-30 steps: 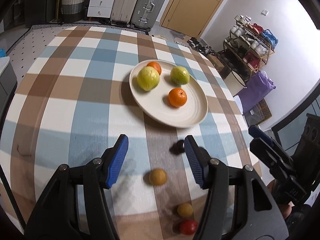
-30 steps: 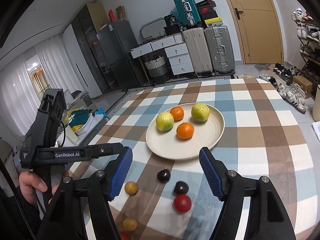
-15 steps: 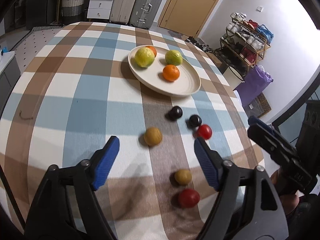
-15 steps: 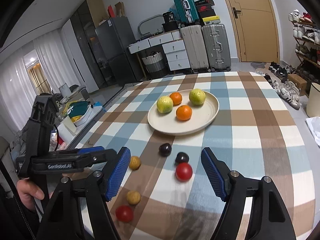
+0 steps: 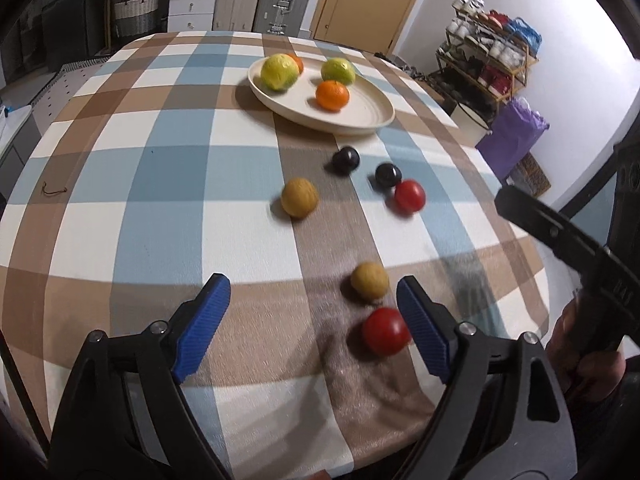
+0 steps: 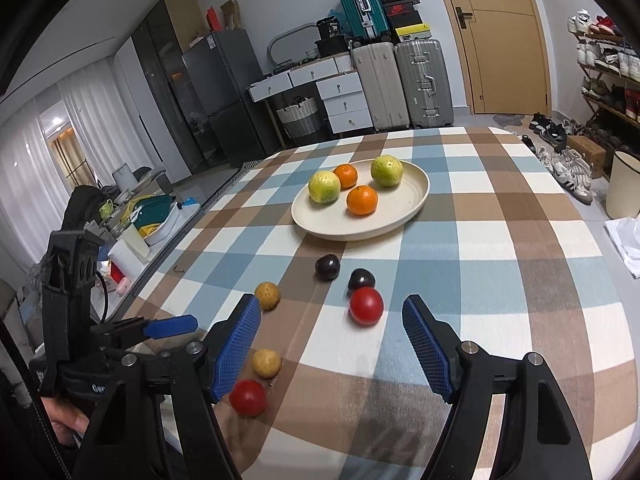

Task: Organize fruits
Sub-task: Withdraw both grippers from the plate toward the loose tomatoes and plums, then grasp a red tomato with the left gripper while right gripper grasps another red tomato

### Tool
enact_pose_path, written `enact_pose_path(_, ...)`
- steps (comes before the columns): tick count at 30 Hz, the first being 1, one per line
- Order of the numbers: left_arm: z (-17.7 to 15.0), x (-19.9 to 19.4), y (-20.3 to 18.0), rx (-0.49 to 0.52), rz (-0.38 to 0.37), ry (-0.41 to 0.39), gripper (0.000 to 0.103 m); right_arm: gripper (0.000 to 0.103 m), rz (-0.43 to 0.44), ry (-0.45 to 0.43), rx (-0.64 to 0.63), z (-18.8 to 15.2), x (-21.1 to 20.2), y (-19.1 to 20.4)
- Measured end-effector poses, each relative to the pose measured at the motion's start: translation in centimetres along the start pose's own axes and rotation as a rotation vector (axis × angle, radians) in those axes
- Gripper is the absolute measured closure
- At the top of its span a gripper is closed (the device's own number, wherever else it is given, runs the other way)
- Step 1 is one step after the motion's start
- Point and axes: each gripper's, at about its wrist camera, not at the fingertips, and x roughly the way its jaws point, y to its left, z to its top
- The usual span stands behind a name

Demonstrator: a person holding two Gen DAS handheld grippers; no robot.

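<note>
A cream plate holds two green-yellow fruits and two oranges. On the checked tablecloth lie two dark plums, two red fruits and two tan fruits. My left gripper is open and empty above the near table edge, the near red fruit just inside its right finger. My right gripper is open and empty, just short of a red fruit. The left gripper also shows in the right wrist view.
The round table drops off close below both grippers. Suitcases, drawers and a fridge stand behind the table; a shoe rack and a bin are at the right.
Both grippers have pulled back and up from the plate toward the near edge, so more small fruits have come into view. Both stayed open.
</note>
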Motion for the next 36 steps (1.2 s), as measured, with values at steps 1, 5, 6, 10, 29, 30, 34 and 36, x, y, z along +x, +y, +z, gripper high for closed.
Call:
enact_pose_path(1, -0.2, 0.0, -0.2, 0.008, -0.005, 0.001, 0.018, 0.027, -0.001, 0.001, 0.002, -0.1, -0.1, 0.0)
enact_pose_path(5, -0.9, -0.1, -1.4, 0.053, -0.020, -0.003, 0.012, 0.023, -0.002, -0.003, 0.008, -0.5, -0.4, -0.1)
enact_pose_path(6, -1.0, -0.1, -1.6, 0.057, -0.018, -0.001, 0.011, 0.023, -0.004, -0.005, 0.009, -0.5, -0.5, -0.1)
enact_pose_path(10, -1.4, 0.1, -2.3, 0.072, -0.017, 0.009, 0.005, 0.022, 0.001, -0.008, 0.019, -0.7, -0.7, 0.0)
enact_pose_path(29, -2.5, 2.0, -3.8, 0.114, 0.001, 0.073, 0.001, 0.007, 0.048, 0.003, 0.055, -1.8, -1.1, -0.8)
enact_pose_path(30, -2.5, 2.0, -3.8, 0.115, 0.004, 0.067, 0.001, 0.007, 0.049, 0.004, 0.059, -1.9, -1.1, -0.9)
enact_pose_path(34, -2.5, 2.3, -3.9, 0.113, 0.013, 0.070, 0.001, 0.004, 0.061, 0.005, 0.080, -2.2, -1.2, -1.4)
enact_pose_path(36, -2.5, 2.5, -3.9, 0.111, 0.016, 0.079, 0.001, 0.004, 0.064, 0.007, 0.093, -2.3, -1.1, -1.8)
